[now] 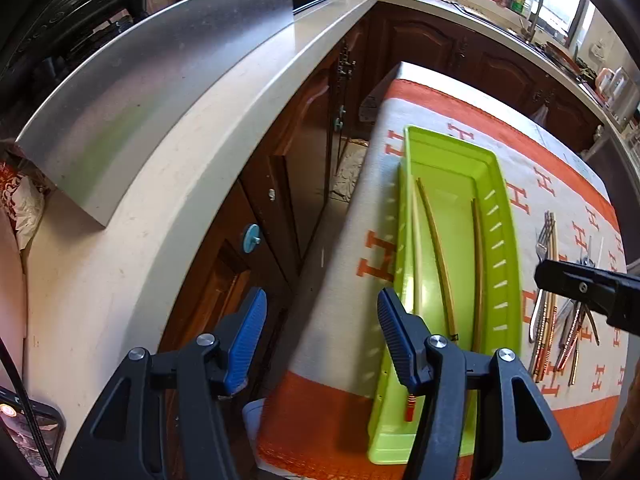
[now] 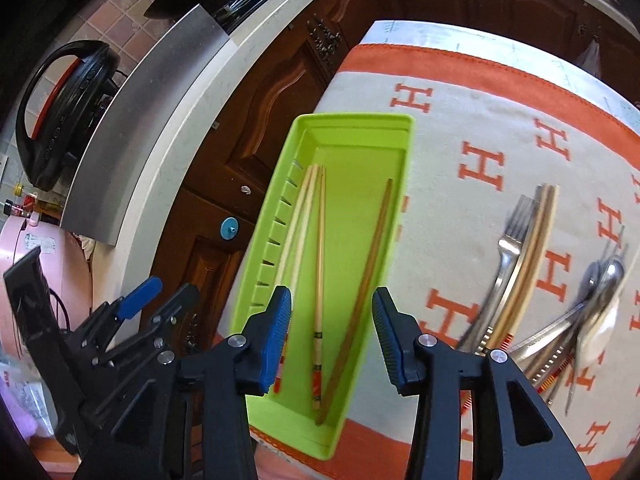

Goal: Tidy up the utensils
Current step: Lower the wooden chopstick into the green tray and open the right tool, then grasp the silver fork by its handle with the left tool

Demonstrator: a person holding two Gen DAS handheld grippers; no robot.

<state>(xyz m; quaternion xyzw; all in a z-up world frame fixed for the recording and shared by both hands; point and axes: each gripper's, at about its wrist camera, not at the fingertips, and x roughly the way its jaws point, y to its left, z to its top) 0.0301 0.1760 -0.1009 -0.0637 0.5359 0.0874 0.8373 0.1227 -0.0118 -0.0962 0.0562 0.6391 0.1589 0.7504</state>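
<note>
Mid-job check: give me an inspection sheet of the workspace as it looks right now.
Surface: orange-and-white H-pattern cloth covering the table.
Job's things: green tray holding four chopsticks; fork, chopsticks and spoons heaped loose on the cloth to its right.
Clutter: nothing seen on the cloth.
Grippers: left gripper open, empty, beside the tray; right gripper open, empty, over the tray.
Cables: black cable at left edge.
Surroundings: countertop, wooden cabinets, sink faucet.
</note>
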